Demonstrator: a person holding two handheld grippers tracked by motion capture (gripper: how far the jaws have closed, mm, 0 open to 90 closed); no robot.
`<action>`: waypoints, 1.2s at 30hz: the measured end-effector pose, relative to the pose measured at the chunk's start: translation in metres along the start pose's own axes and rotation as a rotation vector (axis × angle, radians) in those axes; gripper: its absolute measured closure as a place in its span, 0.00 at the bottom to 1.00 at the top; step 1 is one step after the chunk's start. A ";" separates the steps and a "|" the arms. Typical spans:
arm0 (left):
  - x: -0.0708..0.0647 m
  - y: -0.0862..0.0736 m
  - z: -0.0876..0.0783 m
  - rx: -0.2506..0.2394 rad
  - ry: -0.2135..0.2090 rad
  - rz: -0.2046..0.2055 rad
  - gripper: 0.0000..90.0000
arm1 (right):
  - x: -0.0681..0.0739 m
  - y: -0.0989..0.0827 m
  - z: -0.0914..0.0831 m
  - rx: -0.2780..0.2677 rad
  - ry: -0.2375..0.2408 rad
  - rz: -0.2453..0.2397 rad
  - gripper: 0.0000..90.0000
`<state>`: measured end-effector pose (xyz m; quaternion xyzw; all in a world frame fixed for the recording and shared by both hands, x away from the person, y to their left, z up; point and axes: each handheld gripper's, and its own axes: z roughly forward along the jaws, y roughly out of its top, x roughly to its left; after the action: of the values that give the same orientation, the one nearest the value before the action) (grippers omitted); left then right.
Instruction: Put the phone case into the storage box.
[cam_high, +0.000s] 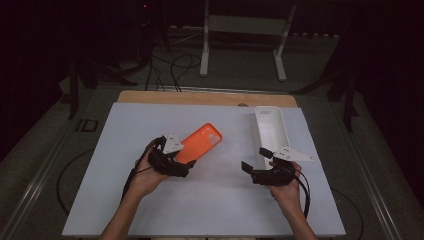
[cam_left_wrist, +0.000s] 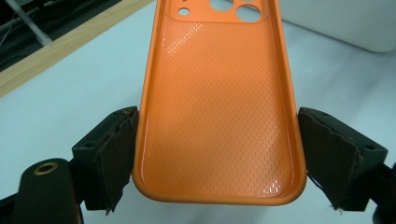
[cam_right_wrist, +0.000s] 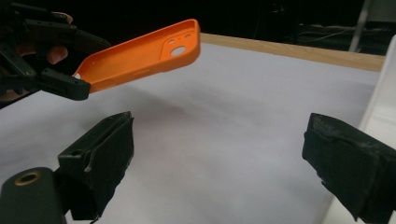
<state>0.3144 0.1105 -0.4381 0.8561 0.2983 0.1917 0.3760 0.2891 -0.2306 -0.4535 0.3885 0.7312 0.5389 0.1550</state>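
Observation:
An orange phone case (cam_high: 202, 142) hangs tilted above the white mat, its camera-hole end pointing away. My left gripper (cam_high: 185, 161) is shut on its near end. In the left gripper view the case (cam_left_wrist: 219, 107) shows its textured inside, and both black jaws press on its long edges around the left gripper (cam_left_wrist: 217, 154). Seen from the right gripper view, the case (cam_right_wrist: 144, 53) is clear of the mat, held at far left by the left gripper (cam_right_wrist: 70, 79). My right gripper (cam_high: 255, 159) (cam_right_wrist: 217, 154) stands open over the mat with nothing between its jaws.
A long white tray (cam_high: 270, 130) (cam_right_wrist: 383, 93) lies on the mat's right side, just past my right gripper. The white mat (cam_high: 200, 200) covers a wooden tabletop (cam_high: 200, 97). Cables and a white frame stand on the floor behind the table.

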 end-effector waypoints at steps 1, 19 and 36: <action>-0.001 0.001 0.000 -0.003 -0.002 0.003 0.19 | 0.000 0.001 0.001 0.002 0.002 0.004 0.10; -0.029 0.015 0.002 -0.041 -0.057 0.065 0.19 | 0.003 0.018 0.017 0.030 0.055 0.036 0.10; -0.056 0.027 0.006 -0.093 -0.122 0.118 0.19 | 0.001 0.023 0.029 0.059 0.162 0.128 0.18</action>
<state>0.2859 0.0566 -0.4276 0.8639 0.2146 0.1746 0.4209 0.3164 -0.2078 -0.4437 0.3938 0.7305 0.5557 0.0494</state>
